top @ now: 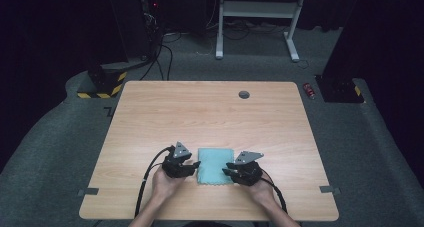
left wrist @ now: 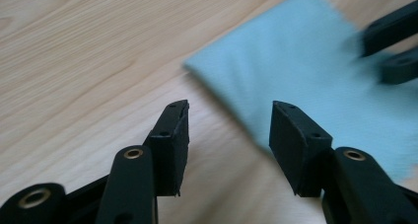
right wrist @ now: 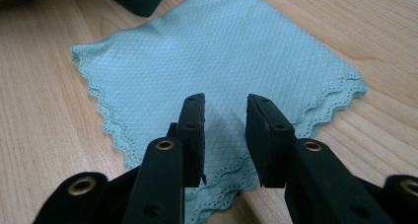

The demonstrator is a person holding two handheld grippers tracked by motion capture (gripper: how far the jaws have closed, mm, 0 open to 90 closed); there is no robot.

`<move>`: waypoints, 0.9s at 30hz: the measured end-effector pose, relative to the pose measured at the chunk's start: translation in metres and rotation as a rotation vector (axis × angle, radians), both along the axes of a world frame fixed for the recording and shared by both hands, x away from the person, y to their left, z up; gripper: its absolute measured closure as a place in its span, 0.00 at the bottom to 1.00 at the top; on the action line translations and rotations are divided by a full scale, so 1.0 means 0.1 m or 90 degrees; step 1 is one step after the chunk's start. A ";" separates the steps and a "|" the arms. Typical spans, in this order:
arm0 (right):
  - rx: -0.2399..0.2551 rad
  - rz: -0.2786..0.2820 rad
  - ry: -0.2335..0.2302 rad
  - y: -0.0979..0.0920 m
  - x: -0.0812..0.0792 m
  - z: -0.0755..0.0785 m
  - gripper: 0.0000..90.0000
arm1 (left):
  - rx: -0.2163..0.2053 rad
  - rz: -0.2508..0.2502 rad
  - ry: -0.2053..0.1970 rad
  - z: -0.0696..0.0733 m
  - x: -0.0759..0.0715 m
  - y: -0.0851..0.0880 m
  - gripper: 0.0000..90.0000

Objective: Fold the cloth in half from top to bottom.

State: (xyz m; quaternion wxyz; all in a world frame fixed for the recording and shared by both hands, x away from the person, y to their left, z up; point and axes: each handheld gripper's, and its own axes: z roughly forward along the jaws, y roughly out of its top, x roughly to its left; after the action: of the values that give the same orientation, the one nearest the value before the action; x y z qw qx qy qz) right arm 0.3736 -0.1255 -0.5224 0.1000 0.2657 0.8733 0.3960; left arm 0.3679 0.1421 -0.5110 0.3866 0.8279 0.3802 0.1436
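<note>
High view: fixed overhead, facing forward and down over the whole table (top: pixel 210 112). Left and right gripper views: close, low, each looking along its own jaws. All three share the cloth (top: pixel 215 165) (left wrist: pixel 315 81) (right wrist: pixel 217 71).

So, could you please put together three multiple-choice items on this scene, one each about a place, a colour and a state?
1. Where does the folded cloth lie on the wooden table?
A. at the far edge
B. near the person's edge, between the two tongs
C. at the far left corner

2. What colour is the cloth?
A. light blue-green
B. red
C. yellow

3. How do the right tongs stand?
A. clamped on the cloth's corner
B. shut flat on bare wood
C. open over the cloth's scalloped edge

Answers:
1 B: the high view shows the cloth between the left tongs and the right tongs.
2 A: all three views show it light blue-green.
3 C: the right gripper view shows a gap between the jaws, with nothing gripped.
</note>
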 end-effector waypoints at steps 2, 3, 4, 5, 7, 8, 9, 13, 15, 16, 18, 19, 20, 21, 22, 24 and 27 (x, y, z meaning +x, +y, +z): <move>-0.001 0.001 -0.001 0.00 0.00 0.00 0.76 | 0.024 -0.018 0.001 -0.02 -0.05 -0.07 0.54; -0.001 0.001 0.000 0.00 0.01 0.00 0.76 | 0.043 -0.023 0.003 -0.04 -0.07 -0.10 0.54; -0.002 0.002 0.000 0.00 0.01 0.00 0.76 | 0.054 -0.026 0.002 -0.06 -0.08 -0.11 0.54; -0.002 0.003 0.000 0.00 0.01 0.00 0.77 | 0.044 -0.023 0.003 -0.07 -0.09 -0.09 0.54; -0.003 0.003 0.000 0.00 0.01 0.00 0.77 | 0.056 -0.014 -0.001 -0.05 -0.10 -0.04 0.52; -0.003 0.004 -0.001 0.00 0.01 0.01 0.77 | 0.056 -0.013 -0.004 -0.04 -0.12 -0.02 0.52; -0.003 0.003 0.001 0.00 0.01 0.01 0.76 | 0.045 -0.014 -0.003 -0.02 -0.14 -0.01 0.51; 0.001 -0.003 0.002 0.00 0.02 0.03 0.75 | 0.029 -0.057 0.016 0.01 -0.24 -0.05 0.48; 0.009 -0.012 0.001 -0.02 0.04 0.06 0.75 | 0.062 -0.069 0.017 -0.02 -0.27 -0.08 0.48; 0.015 -0.016 0.005 -0.03 0.05 0.08 0.74 | 0.069 -0.071 0.021 -0.04 -0.29 -0.08 0.48; 0.016 -0.025 0.003 -0.04 0.08 0.11 0.73 | 0.054 -0.067 0.025 -0.03 -0.29 -0.04 0.47; 0.020 -0.030 0.004 -0.05 0.11 0.12 0.73 | 0.044 -0.062 0.022 -0.02 -0.28 -0.02 0.47; 0.022 -0.036 0.003 -0.05 0.13 0.13 0.73 | 0.035 -0.057 0.017 0.01 -0.25 0.01 0.47; 0.023 -0.042 0.001 -0.05 0.16 0.14 0.73 | 0.023 -0.049 0.010 0.03 -0.22 0.02 0.47; 0.027 -0.049 -0.001 -0.04 0.20 0.15 0.73 | 0.003 -0.041 0.006 0.05 -0.17 0.02 0.46; 0.029 -0.063 -0.001 -0.02 0.27 0.15 0.72 | -0.029 -0.023 -0.001 0.07 -0.03 -0.01 0.46; 0.027 -0.084 0.000 0.04 0.38 0.13 0.71 | -0.037 -0.005 -0.004 0.03 0.16 -0.11 0.46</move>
State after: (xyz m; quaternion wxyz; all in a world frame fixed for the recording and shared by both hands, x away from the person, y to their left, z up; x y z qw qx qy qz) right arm 0.4117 -0.1219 -0.5091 0.1198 0.3249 0.8452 0.4071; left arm 0.3841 0.1312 -0.5078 0.4121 0.8174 0.3796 0.1339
